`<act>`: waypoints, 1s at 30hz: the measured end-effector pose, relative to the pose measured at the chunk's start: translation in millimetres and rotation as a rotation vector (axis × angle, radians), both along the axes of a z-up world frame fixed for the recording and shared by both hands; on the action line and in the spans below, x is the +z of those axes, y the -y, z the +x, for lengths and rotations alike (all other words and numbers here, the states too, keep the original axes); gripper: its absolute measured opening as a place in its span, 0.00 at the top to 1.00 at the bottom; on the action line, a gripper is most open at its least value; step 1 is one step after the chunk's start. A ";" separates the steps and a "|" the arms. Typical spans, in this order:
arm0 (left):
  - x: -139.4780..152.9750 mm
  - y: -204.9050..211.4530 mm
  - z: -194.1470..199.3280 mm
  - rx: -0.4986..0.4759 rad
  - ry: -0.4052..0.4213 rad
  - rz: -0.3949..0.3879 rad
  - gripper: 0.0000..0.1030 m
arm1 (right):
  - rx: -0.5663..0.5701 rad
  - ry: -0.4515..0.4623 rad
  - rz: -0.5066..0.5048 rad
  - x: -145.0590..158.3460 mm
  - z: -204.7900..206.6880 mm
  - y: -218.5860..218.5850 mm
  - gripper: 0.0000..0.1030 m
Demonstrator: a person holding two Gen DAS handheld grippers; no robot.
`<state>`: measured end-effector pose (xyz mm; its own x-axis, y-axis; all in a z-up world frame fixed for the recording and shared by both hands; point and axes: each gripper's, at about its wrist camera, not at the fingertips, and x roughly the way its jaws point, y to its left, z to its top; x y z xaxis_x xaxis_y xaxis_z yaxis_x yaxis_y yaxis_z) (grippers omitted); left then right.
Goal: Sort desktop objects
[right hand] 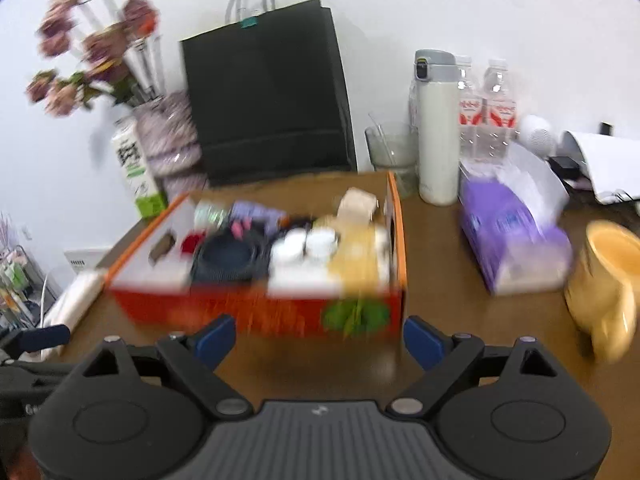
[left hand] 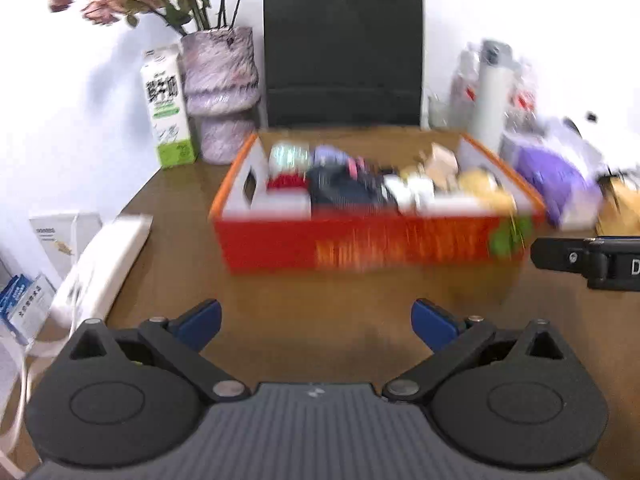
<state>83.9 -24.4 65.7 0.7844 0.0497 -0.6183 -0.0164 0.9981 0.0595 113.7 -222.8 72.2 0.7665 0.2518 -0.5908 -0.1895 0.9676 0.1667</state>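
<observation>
We see table (left hand: 304, 312) filling lower frame. Orange box (left hand: 360, 244) at frame centre, long axis left-right, open top up, crammed with blurred items. Black bag (left hand: 343, 52) upright behind box. Tissue pack (right hand: 512, 240) right of box, mug (right hand: 604, 280) at right edge. Left gripper (left hand: 316, 322) spread wide, nothing between pads. Right gripper (right hand: 319, 340) likewise spread, just before box.
</observation>
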 end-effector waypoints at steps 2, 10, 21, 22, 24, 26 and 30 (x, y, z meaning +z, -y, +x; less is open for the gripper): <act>-14.4 -0.9 -29.3 -0.008 -0.022 -0.019 0.00 | 0.010 -0.014 -0.010 -17.6 -30.2 -1.3 0.11; -28.2 -8.9 -116.5 -0.040 0.012 -0.018 0.00 | 0.057 -0.100 -0.018 -51.5 -136.0 -6.1 0.11; -19.4 -35.9 -189.9 -0.046 -0.057 -0.112 0.00 | 0.093 0.020 -0.036 -24.7 -230.8 3.6 0.09; -20.4 -35.1 -189.9 -0.049 -0.063 -0.129 0.00 | 0.088 0.006 -0.034 -25.3 -233.7 5.8 0.09; -23.5 -33.7 -187.4 -0.038 -0.076 -0.151 0.00 | 0.094 -0.015 -0.033 -28.0 -235.9 4.8 0.09; -26.4 -32.2 -183.6 -0.026 -0.082 -0.158 0.00 | 0.093 -0.017 -0.059 -32.7 -237.0 -0.3 0.09; -39.1 -26.8 -172.3 -0.024 -0.079 -0.131 0.00 | 0.036 -0.002 -0.066 -49.1 -231.4 -9.1 0.09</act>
